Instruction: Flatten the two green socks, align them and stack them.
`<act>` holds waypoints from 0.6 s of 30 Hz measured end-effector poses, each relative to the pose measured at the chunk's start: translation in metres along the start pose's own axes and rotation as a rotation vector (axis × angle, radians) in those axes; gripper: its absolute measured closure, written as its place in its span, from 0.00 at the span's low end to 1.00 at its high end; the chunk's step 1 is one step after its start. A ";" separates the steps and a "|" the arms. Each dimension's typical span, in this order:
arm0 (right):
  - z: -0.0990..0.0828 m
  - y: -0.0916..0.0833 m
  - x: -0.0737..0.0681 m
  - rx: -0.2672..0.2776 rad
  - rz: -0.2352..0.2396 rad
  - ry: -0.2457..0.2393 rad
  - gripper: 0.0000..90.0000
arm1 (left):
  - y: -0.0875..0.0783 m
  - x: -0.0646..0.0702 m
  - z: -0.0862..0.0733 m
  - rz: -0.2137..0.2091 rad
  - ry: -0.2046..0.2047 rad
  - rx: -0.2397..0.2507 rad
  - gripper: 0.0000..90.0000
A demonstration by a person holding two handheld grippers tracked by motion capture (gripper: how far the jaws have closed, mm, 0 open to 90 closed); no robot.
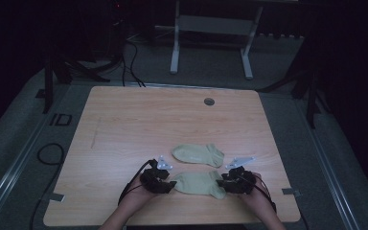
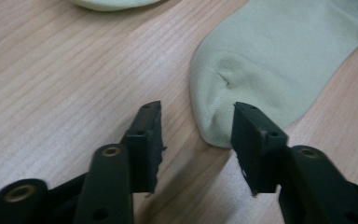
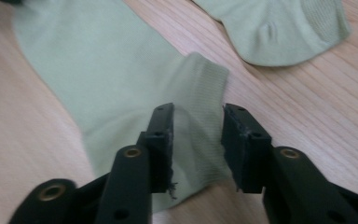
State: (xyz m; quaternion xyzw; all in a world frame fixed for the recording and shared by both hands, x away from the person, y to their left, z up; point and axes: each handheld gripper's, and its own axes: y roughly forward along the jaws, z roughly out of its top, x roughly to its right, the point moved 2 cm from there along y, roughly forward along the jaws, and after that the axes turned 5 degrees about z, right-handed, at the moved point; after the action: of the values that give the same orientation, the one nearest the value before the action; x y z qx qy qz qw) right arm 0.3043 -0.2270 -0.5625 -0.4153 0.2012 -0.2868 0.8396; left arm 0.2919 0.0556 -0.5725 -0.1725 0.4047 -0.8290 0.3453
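Observation:
Two pale green ankle socks lie flat on the wooden table (image 1: 139, 120). The near sock (image 1: 199, 183) lies between my two grippers; the far sock (image 1: 199, 154) lies just behind it. My left gripper (image 1: 172, 183) is at the near sock's left end. In the left gripper view its jaws (image 2: 196, 121) straddle the toe (image 2: 214, 93) with a gap, open. My right gripper (image 1: 222, 183) is at the sock's right end. Its jaws (image 3: 198, 123) stand on either side of the ribbed cuff (image 3: 205, 88), open, with the fabric between them. The far sock (image 3: 279, 28) lies beyond.
A round grommet (image 1: 209, 101) sits near the table's far edge. A white desk frame (image 1: 211, 28) stands on the floor behind the table. Cables (image 1: 50, 153) trail on the floor at the left. The table's front edge runs close under my hands.

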 end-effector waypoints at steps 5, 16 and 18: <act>-0.003 0.002 -0.001 0.001 -0.011 -0.005 0.90 | 0.001 0.003 0.001 -0.011 0.024 -0.004 0.89; 0.008 -0.019 -0.007 0.063 0.006 0.015 0.95 | -0.019 0.002 0.011 -0.023 -0.015 0.075 0.97; 0.012 -0.024 -0.006 0.077 0.002 0.018 0.95 | -0.023 -0.001 0.014 -0.022 -0.022 0.084 0.97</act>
State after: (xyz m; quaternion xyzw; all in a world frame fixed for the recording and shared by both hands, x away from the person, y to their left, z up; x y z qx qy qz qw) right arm 0.2988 -0.2281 -0.5353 -0.3798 0.1979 -0.2972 0.8534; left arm 0.2907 0.0581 -0.5458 -0.1713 0.3637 -0.8472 0.3474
